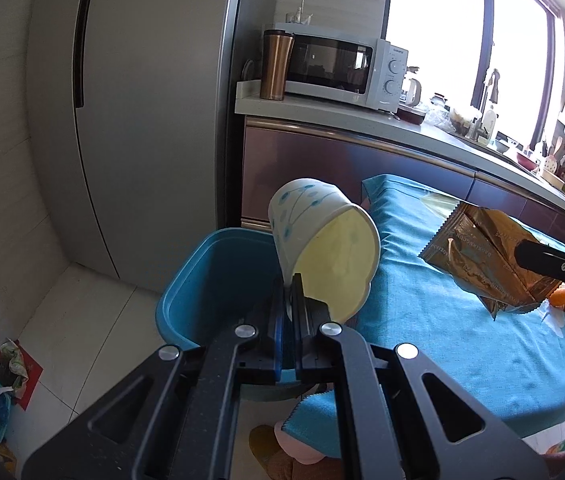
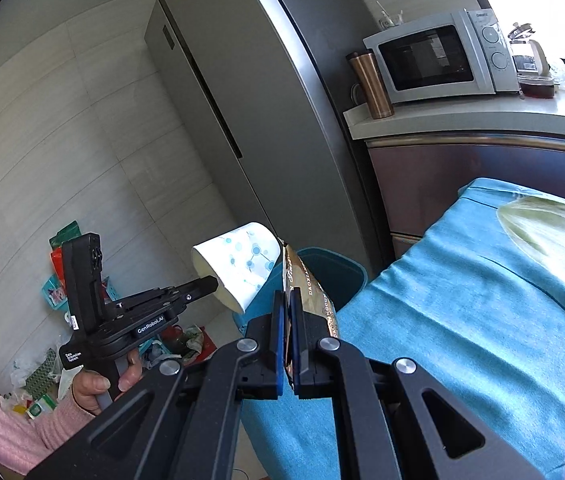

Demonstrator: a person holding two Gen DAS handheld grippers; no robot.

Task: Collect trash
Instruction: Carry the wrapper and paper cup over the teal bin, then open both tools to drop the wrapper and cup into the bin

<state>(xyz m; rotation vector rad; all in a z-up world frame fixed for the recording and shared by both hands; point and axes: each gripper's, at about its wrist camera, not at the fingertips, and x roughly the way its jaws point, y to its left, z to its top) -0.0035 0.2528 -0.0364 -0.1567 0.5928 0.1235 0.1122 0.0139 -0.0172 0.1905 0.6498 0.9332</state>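
Cup (image 1: 322,248) up in the left gripper (image 1: 292,296), jaws pinched on its rim, mouth tipped back toward the camera, base aimed at 11 o'clock, so its long axis leans up and away over the bin (image 1: 210,276). Bin sits directly under and just past the fingertips, at 10 o'clock from the cup, hard against the edge of the blue-covered table (image 1: 442,320). That puts the left hand nearer the drop, I'd say.

Right gripper (image 2: 288,312) clamped tight on the wrapper (image 2: 306,280), the gold foil standing edge-on between the pads and reaching up toward 12 o'clock. From the right wrist the bin (image 2: 342,276) peeks out just behind the wrapper at 1 o'clock, so it has a little further to travel across the table corner.

Both tools angle downward, left one coming in from the floor side with the person's hand (image 2: 98,384) wrapped low on its handle, pink sleeve (image 2: 22,420) trailing. An orange (image 1: 560,296) and a white scrap lie on the cloth at the right, not yet collected
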